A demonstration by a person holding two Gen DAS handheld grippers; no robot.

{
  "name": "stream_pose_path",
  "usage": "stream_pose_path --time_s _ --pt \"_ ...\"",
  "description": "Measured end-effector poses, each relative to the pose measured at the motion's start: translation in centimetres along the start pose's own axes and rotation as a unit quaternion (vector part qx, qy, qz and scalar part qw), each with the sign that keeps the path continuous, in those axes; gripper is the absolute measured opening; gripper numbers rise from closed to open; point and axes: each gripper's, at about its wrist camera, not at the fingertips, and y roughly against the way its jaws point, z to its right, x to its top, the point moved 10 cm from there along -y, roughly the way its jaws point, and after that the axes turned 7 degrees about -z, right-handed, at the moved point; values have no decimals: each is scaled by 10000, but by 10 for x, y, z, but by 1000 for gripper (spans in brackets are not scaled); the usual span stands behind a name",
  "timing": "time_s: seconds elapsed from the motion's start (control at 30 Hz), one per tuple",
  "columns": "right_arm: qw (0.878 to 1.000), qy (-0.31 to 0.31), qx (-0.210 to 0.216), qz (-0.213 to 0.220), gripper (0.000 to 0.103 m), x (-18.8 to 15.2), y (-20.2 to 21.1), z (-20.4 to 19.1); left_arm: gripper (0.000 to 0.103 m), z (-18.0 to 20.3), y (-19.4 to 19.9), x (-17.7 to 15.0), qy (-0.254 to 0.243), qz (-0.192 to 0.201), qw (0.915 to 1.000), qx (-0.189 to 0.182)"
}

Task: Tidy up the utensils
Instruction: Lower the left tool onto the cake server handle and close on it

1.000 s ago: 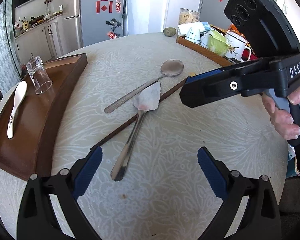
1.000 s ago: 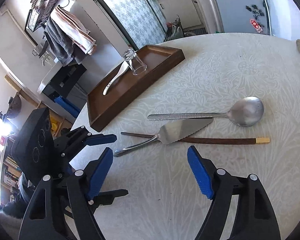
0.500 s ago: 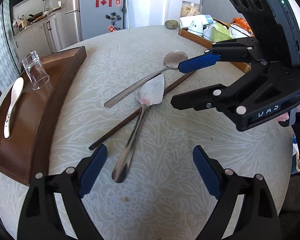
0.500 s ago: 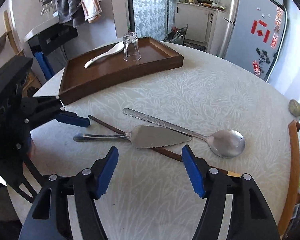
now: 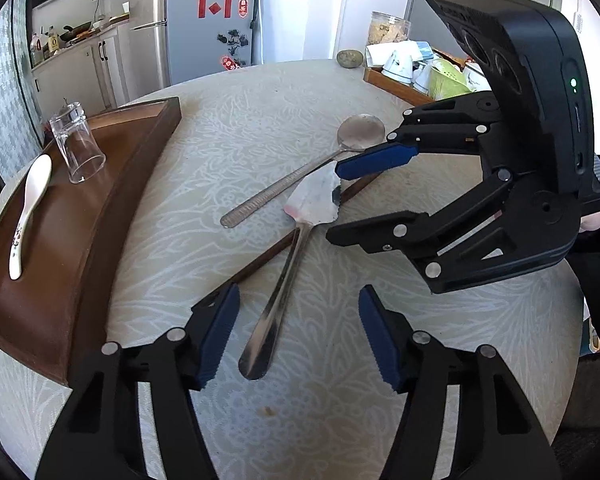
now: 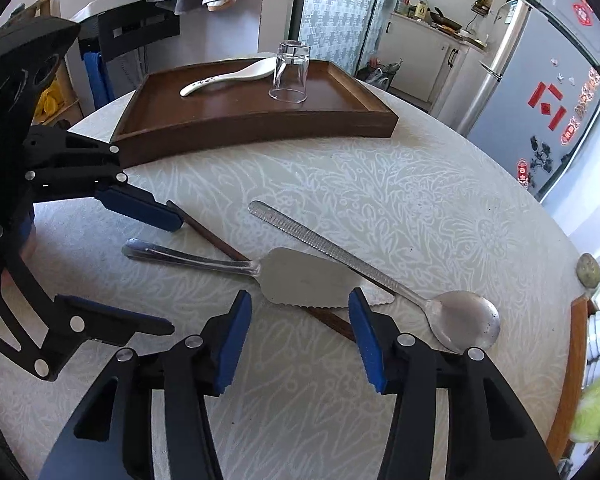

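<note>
A metal cake server (image 5: 300, 232) (image 6: 300, 276), a long metal spoon (image 5: 340, 148) (image 6: 380, 276) and a brown chopstick (image 5: 268, 252) (image 6: 208, 232) lie crossed on the round table. My left gripper (image 5: 298, 332) (image 6: 156, 268) is open, its jaws either side of the server's handle end. My right gripper (image 6: 296, 332) (image 5: 336, 204) is open, its jaws around the server's blade. A brown wooden tray (image 5: 80, 240) (image 6: 240, 124) holds a white ceramic spoon (image 5: 28, 208) (image 6: 228, 76) and an upturned glass (image 5: 76, 144) (image 6: 290, 72).
A second tray (image 5: 396, 88) with cups and a green item stands at the table's far right. A small stone (image 5: 349, 58) (image 6: 588, 270) lies at the far edge. A fridge (image 5: 204, 20) and kitchen cabinets stand beyond the table.
Both grippers have moved in over the cake server and narrowed their jaws. The right gripper swung around from the side onto the blade end. The utensils have not moved.
</note>
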Motion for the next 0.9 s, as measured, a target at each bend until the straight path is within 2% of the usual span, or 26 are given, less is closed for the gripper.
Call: stream_pose_path --time_s 0.07,0.13,0.17,0.23,0.27,0.37,0.43,0.5,0.67,0.8,0.87,0.9 --pt "9997 -177 187 50 50 1 2 1 62 -1 1 0 57 16 10000 -48" --pt "9913 -887 952 197 50 3 10 6 62 -1 1 0 70 20 10000 -55" --pt "9804 -1340 1425 258 50 2 13 8 62 -1 0 0 47 14 10000 -28" --pt "9490 -2173 2277 205 50 -5 12 11 62 0 0 0 6 2 10000 14" --pt "9418 -2353 2393 184 50 -8 11 12 62 1 0 0 -11 -2 10000 14" --pt "9269 -2749 2550 168 50 -13 7 13 62 2 -1 -1 -80 -20 9999 80" --pt "9149 -2966 2733 144 43 -14 6 12 62 2 -2 0 -114 -30 9999 118" --pt "9063 -3181 2778 177 42 -13 5 13 60 2 -2 -1 -147 -35 9998 159" --pt "8926 -3536 2784 261 41 -7 1 14 56 5 -2 -1 -216 -37 9996 158" --pt "8813 -3761 2849 268 40 -5 -1 17 47 8 -2 -2 -355 -48 9991 223" --pt "8714 -3910 2950 251 37 -8 -2 19 45 6 -2 -1 -357 -52 9992 196" --pt "8705 -3926 2957 245 34 -9 -3 20 42 5 -3 -1 -326 -52 9993 172"
